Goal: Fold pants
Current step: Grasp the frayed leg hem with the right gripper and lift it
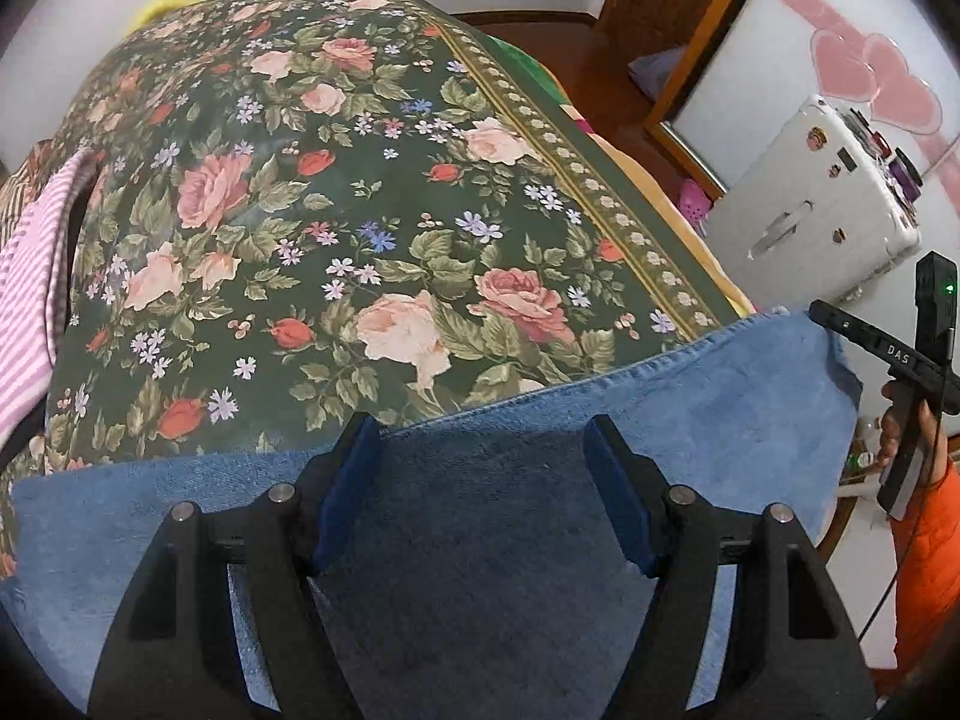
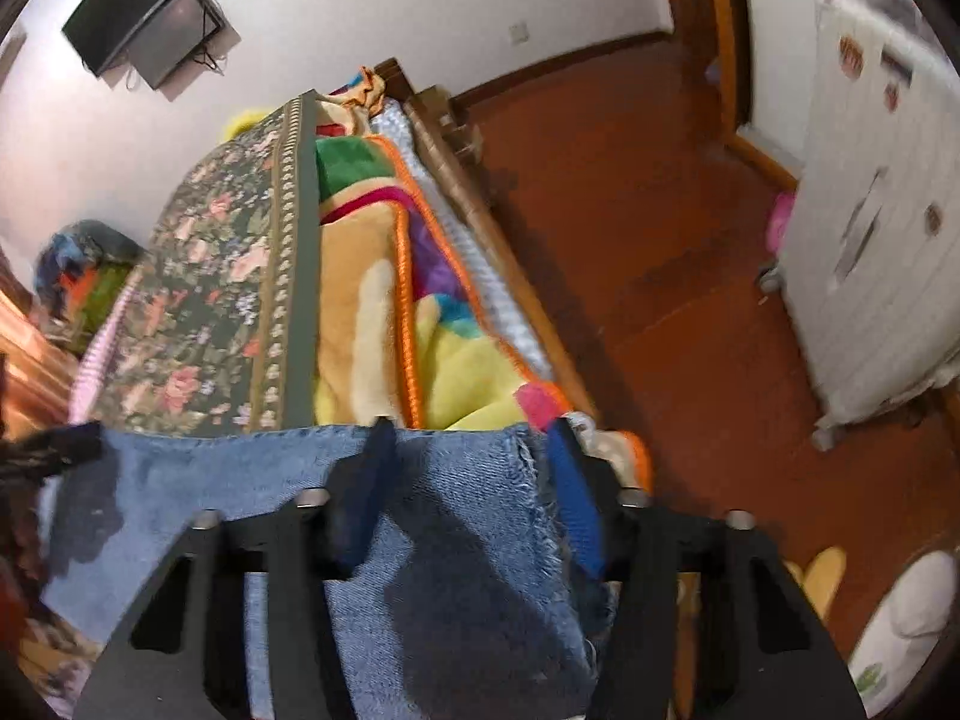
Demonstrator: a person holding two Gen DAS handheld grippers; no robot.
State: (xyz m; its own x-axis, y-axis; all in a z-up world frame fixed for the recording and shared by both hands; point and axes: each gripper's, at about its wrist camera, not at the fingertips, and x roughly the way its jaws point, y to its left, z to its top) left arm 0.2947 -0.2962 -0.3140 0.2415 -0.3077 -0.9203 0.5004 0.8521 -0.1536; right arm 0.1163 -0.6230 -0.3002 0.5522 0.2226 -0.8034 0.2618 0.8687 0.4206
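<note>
Both tongs are over the near end of the bed, pointing steeply down at the jeans (image 1: 600, 420). My left tongs (image 1: 483, 450) stand wide, both blue pads bare, the denim lying flat beneath them and nothing gripped. My right tongs (image 2: 474, 462) are narrower and straddle the frayed hem (image 2: 531, 468) at the jeans' right edge; cloth lies between the pads, but I cannot tell whether they press on it yet.

The jeans lie spread across the foot of the floral bedspread (image 1: 312, 180), one long edge running along it, the frayed end reaching the bed's right side above the colourful blanket (image 2: 372, 300).

As I judge it, the step in hand is taking hold of the denim for a fold. To do it well I would take both layers at the hem with the right tongs, set the left pair down on the same long edge well apart from it, close both firmly, then lift together so the cloth stays taut and the edges line up. A bite on one layer only would let the fold skew.

Counted: one pair of jeans, two tongs, one floral bedspread, one colourful blanket, one pink striped cloth (image 1: 30, 276) at the bed's left, one white suitcase (image 1: 816, 210) on the floor.
</note>
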